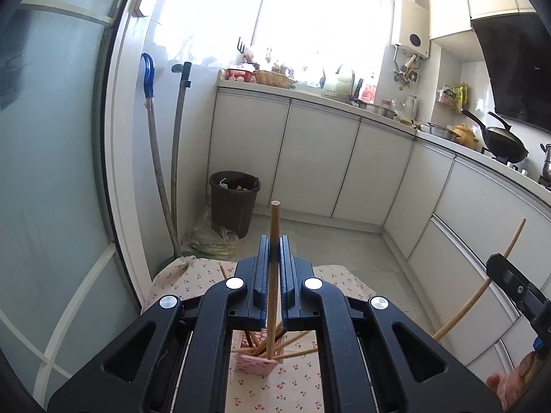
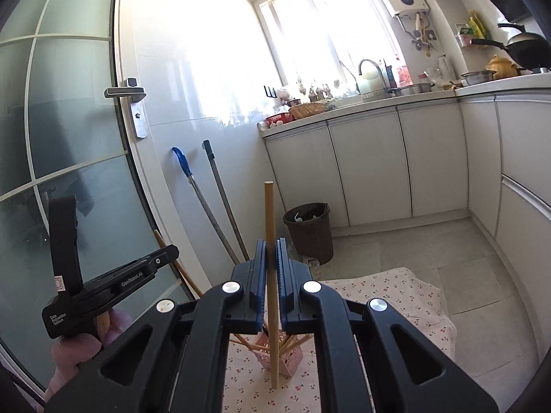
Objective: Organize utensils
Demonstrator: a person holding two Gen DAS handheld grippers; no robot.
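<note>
My left gripper is shut on a wooden chopstick held upright, its lower end inside a pink holder with several chopsticks leaning in it. My right gripper is shut on another upright chopstick, its lower end beside the pink holder on the cherry-print cloth. The right gripper and its chopstick show at the right of the left wrist view. The left gripper's body shows at the left of the right wrist view.
A cherry-print cloth covers a small table. A brown waste bin and two mop handles stand by the wall. White cabinets and a cluttered counter run along the right. A glass door is at the left.
</note>
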